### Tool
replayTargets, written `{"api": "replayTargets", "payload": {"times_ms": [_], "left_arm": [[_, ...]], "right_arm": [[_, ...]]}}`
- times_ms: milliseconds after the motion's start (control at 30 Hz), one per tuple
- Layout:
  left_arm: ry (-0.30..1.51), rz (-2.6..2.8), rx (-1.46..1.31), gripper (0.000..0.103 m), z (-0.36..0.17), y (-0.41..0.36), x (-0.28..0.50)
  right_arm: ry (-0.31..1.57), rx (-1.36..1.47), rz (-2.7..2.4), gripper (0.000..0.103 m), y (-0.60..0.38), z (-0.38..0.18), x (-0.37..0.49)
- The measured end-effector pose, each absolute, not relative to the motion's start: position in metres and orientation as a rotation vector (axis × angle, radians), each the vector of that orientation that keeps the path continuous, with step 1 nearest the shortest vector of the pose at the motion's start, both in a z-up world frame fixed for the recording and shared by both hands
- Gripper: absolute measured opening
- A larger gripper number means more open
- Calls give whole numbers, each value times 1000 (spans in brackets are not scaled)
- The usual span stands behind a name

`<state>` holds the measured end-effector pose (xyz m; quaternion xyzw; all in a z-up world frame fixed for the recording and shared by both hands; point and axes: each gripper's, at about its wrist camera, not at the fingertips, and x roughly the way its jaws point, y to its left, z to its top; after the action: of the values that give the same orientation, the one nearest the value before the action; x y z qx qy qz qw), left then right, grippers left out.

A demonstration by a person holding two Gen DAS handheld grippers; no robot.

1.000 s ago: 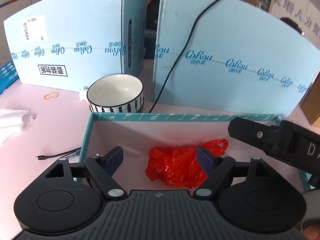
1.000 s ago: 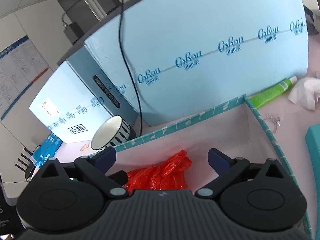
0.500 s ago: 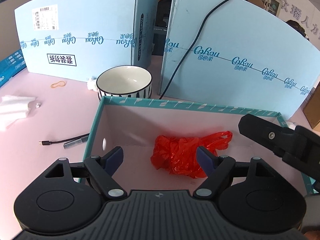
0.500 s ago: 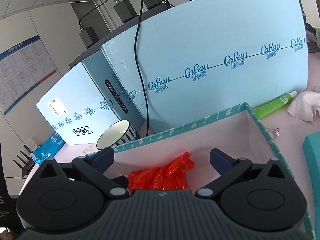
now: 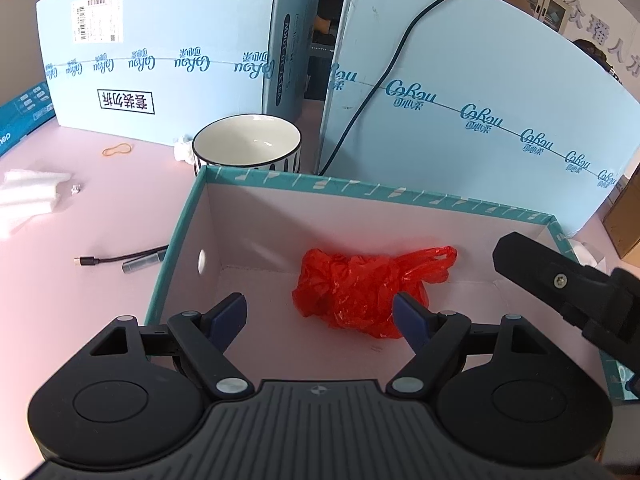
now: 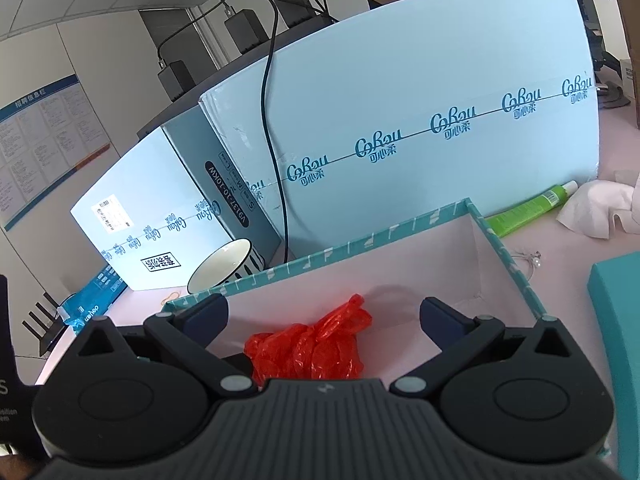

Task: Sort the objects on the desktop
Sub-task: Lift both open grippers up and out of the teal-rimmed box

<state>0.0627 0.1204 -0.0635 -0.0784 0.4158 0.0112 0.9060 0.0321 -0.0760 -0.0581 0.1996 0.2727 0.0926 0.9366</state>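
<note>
A crumpled red plastic bag (image 5: 360, 288) lies on the floor of an open teal box (image 5: 360, 190) with a pale pink inside. My left gripper (image 5: 320, 316) is open and empty above the box's near side, the bag just beyond its right finger. My right gripper (image 6: 324, 316) is open and empty over the same box (image 6: 360, 240), above the bag (image 6: 312, 344). The right gripper's body shows at the right of the left wrist view (image 5: 568, 284).
A striped white bowl (image 5: 246, 142) stands behind the box. On the pink desk to the left lie a black USB cable (image 5: 116, 258), a rubber band (image 5: 117, 150) and white tissue (image 5: 28, 196). A green tube (image 6: 532, 208) and white tissue (image 6: 600, 208) lie to the right. Blue cartons (image 5: 460, 80) wall the back.
Both grippers have risen and drawn back from the box. The red bag stays where it lies. Both stay open.
</note>
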Motion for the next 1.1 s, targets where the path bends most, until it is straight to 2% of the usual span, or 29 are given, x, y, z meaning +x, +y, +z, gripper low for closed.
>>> {"api": "replayTargets", "payload": {"times_ms": [433,1100], "left_arm": [[839,116,-224,77,-65,124,52],[851,194,-189,77,-71,117,53]], "right_arm": [[503,403,195,103,-87,-54,12],[533,380,232,103,-91,-63,10]]}}
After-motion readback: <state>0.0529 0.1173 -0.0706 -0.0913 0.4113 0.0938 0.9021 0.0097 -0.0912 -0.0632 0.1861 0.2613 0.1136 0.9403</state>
